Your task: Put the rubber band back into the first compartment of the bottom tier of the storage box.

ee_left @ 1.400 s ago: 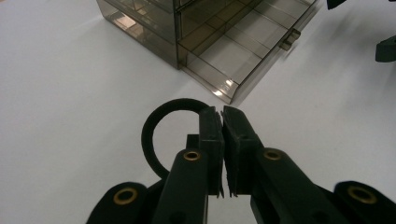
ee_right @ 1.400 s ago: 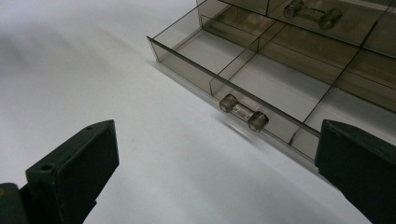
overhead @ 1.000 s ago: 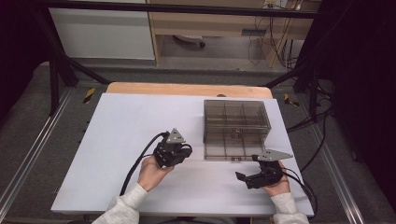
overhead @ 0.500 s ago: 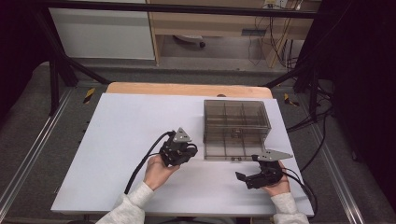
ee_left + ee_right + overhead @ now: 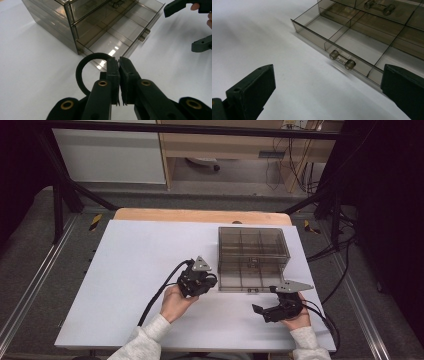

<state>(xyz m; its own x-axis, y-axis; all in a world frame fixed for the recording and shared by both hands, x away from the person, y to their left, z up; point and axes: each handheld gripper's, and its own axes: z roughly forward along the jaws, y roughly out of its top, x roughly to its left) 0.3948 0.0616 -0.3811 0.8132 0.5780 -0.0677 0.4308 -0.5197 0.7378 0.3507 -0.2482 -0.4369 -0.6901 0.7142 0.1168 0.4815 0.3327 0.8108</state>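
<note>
While the high view has the left gripper (image 5: 209, 281) right at the smoky drawer box (image 5: 253, 258), the left gripper view shows its jaws pinching a black ring (image 5: 86, 72) just short of the pulled-out bottom drawer (image 5: 120, 41). Right gripper view: right gripper (image 5: 327, 87) jaws spread wide, facing the drawer's handle (image 5: 342, 60).

The left hand (image 5: 175, 301) is coming in from the bottom edge and is holding the left gripper (image 5: 207, 281) low over the table, with its grey three-cornered plate facing up. In the left gripper view its jaws are pressing together on the rim of a black ring (image 5: 86, 68). The right hand (image 5: 295, 317) is resting lower and to the right, holding the right gripper (image 5: 257, 309), which is pointing left. Its jaws are standing wide apart with nothing between them.
</note>
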